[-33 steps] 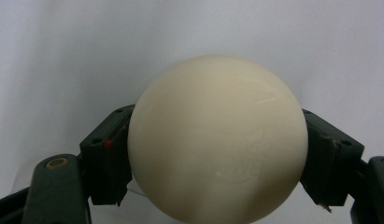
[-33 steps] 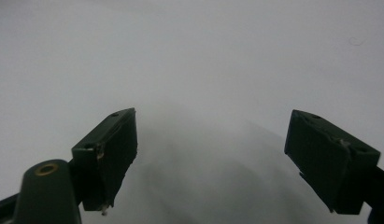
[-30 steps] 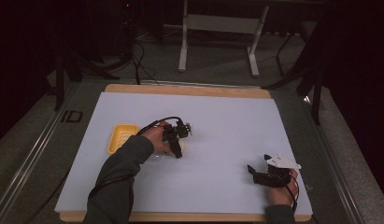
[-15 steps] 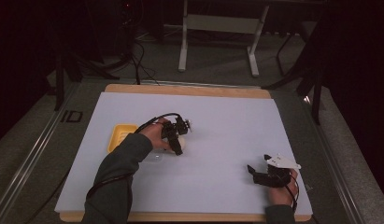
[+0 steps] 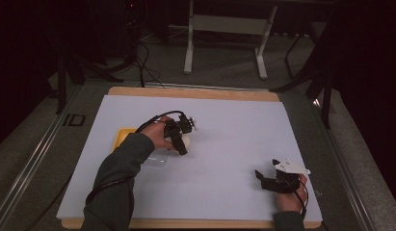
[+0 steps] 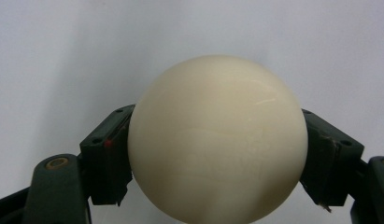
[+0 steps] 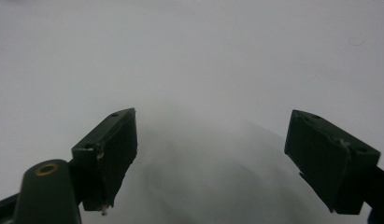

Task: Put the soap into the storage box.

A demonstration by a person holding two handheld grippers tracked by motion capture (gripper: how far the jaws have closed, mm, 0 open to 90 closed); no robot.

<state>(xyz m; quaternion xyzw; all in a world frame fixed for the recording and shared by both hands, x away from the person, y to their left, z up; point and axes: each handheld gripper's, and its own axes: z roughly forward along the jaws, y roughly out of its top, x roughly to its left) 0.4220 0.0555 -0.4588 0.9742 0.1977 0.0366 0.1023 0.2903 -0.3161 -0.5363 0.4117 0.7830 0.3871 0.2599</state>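
A cream-white ball (image 6: pixel 217 140) sits clamped between the pads of the left hand-held gripper (image 5: pixel 178 137), held just above the white table (image 5: pixel 234 130) left of centre, beside a yellow tray (image 5: pixel 122 137) and a clear plastic lid (image 5: pixel 154 159). This looks like the carrying step, so the next move calls for a steady grip and a gentle set-down. The right hand-held gripper (image 7: pixel 213 154) rests open and empty at the near right.

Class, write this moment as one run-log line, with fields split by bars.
left gripper: shut on cream ball | right gripper: open, nothing between the jaws, over white sheet | yellow tray: beside left hand
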